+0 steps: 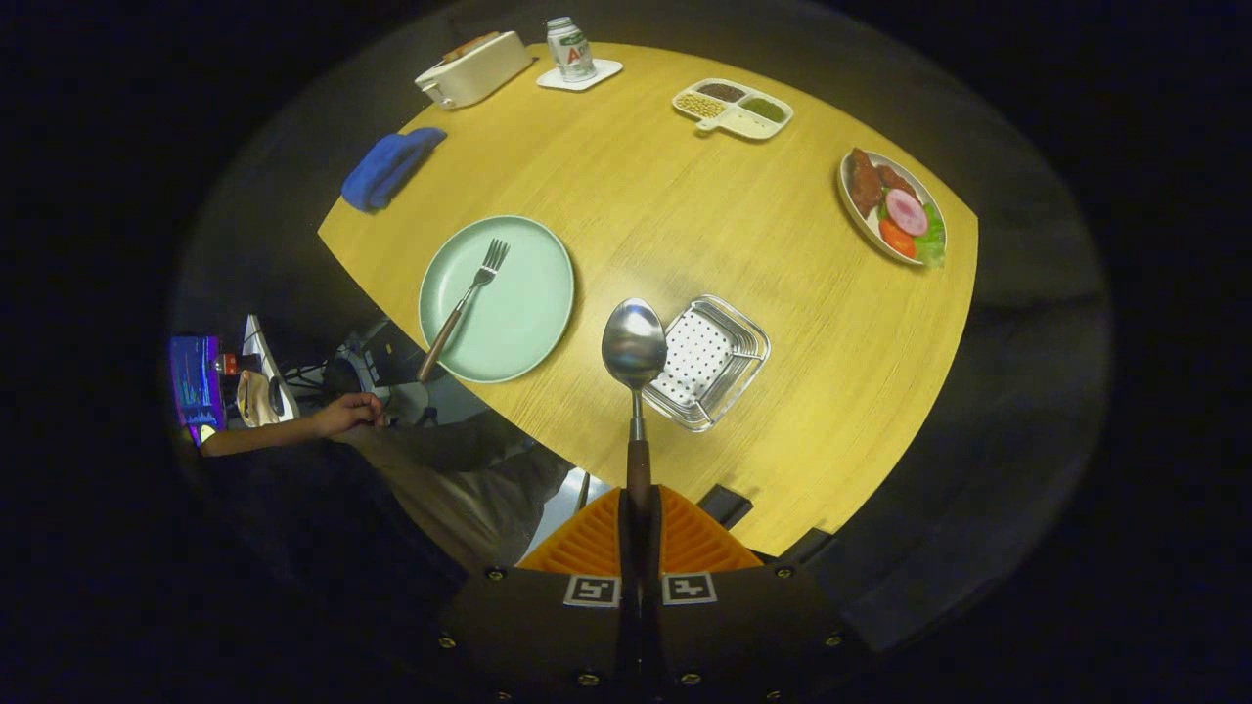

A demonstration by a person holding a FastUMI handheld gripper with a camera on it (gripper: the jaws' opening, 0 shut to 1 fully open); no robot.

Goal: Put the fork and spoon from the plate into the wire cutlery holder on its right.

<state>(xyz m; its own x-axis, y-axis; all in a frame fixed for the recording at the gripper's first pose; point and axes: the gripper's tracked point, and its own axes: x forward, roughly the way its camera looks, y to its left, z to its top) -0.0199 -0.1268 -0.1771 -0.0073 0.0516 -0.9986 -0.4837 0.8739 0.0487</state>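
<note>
Orange jaws clamp the spoon [635, 372] handle, its bowl beside the wire cutlery holder [709, 362].

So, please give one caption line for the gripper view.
Hand-held gripper holds the spoon above the table, beside the wire holder; fork remains on the plate.

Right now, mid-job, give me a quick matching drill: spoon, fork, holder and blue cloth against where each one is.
Things:
1. spoon
2. fork
3. holder
4. blue cloth

Places:
A. on the green plate
B. on the table beyond the plate, near its edge
C. clamped in the gripper, held above the table
D. on the table right of the plate, nothing in it

Pairs: 1-C, 2-A, 3-D, 4-B
</note>
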